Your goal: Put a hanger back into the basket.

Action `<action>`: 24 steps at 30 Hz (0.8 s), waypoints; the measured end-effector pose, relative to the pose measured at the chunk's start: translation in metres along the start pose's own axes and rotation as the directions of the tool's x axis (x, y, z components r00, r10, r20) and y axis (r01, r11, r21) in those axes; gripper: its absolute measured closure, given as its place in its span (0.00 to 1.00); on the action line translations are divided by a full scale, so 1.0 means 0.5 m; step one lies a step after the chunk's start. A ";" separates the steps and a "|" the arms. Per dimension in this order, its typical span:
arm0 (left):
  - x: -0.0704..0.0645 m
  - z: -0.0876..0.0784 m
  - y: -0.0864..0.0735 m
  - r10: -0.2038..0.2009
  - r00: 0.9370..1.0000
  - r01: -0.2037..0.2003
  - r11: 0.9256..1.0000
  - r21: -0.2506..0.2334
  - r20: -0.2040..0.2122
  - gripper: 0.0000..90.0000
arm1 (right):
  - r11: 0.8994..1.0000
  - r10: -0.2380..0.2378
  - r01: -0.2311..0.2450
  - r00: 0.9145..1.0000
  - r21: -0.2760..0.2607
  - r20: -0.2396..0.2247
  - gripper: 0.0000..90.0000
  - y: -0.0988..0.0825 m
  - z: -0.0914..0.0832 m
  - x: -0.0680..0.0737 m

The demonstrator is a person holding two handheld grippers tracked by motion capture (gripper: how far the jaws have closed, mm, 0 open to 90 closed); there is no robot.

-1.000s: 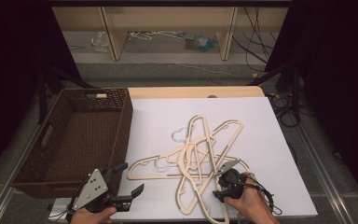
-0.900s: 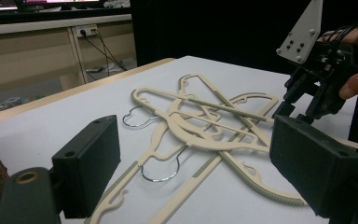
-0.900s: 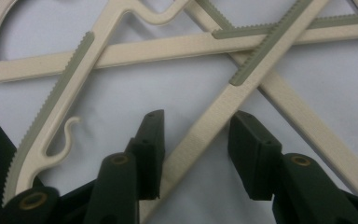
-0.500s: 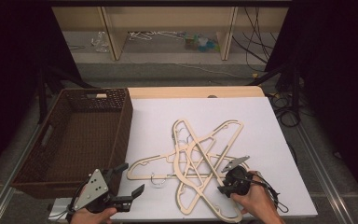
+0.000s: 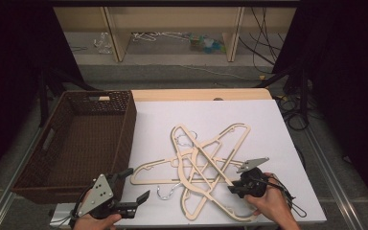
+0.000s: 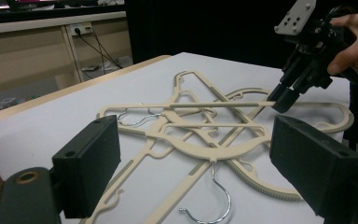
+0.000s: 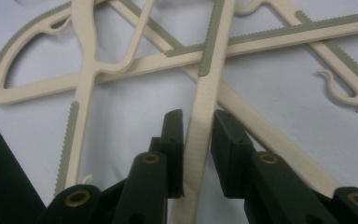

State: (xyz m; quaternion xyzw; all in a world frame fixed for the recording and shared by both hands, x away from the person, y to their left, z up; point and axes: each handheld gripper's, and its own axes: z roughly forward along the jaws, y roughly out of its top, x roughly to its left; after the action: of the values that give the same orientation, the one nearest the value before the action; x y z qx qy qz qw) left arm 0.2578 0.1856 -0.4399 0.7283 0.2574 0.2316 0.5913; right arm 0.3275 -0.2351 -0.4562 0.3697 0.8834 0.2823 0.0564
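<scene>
In the high view, a pile of cream plastic hangers (image 5: 206,167) is seen on the white table (image 5: 268,120), crossed over each other like a star. A brown woven basket (image 5: 81,139) is placed at the left edge of the table, just beside the pile. The right gripper (image 5: 233,188) is held at the lower right side of the pile, and its jaws have just been closing on the arm of one hanger. The left gripper (image 5: 135,188) is kept at the near edge of the table, in front of the basket, with its jaws spread apart and nothing between them.

In the left gripper view, the two black pads (image 6: 88,163) are shown wide apart over the table, and the hangers (image 6: 214,126) are lying beyond them, not touched. A metal hook (image 6: 214,196) of one hanger is seen near the pads. Farther off, the right gripper (image 6: 282,100) is seen with its tips on a raised hanger bar (image 6: 219,105), which is lifted a little at that end above the others.

In the right gripper view, a cream hanger arm (image 7: 205,116) with a grey ribbed strip is passed straight between the right gripper (image 7: 198,154) jaws. The left pad is pressed against it, and the right pad is at its other edge, so the arm is gripped
</scene>
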 end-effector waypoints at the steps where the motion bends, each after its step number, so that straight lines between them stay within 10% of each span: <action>1: 0.000 0.001 0.000 0.007 1.000 -0.007 1.000 -0.001 0.004 0.18 | 1.000 0.002 -0.002 1.000 -0.008 -0.003 0.85 -0.001 -0.003 -0.004; 14: -0.023 0.062 0.002 0.069 0.993 -0.077 0.993 0.084 0.096 0.19 | 0.999 -0.008 0.007 1.000 -0.051 -0.019 0.89 -0.010 -0.031 -0.020; 24: -0.032 0.154 -0.012 0.140 0.978 -0.169 0.966 0.193 0.156 0.22 | 0.997 0.022 -0.027 0.996 -0.067 -0.082 0.89 -0.013 -0.056 -0.035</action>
State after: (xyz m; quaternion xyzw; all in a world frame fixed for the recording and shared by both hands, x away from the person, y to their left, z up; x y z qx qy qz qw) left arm 0.2947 0.1191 -0.4614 0.8179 0.1797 0.1970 0.5098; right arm 0.3274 -0.2637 -0.4383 0.3666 0.8702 0.3278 0.0298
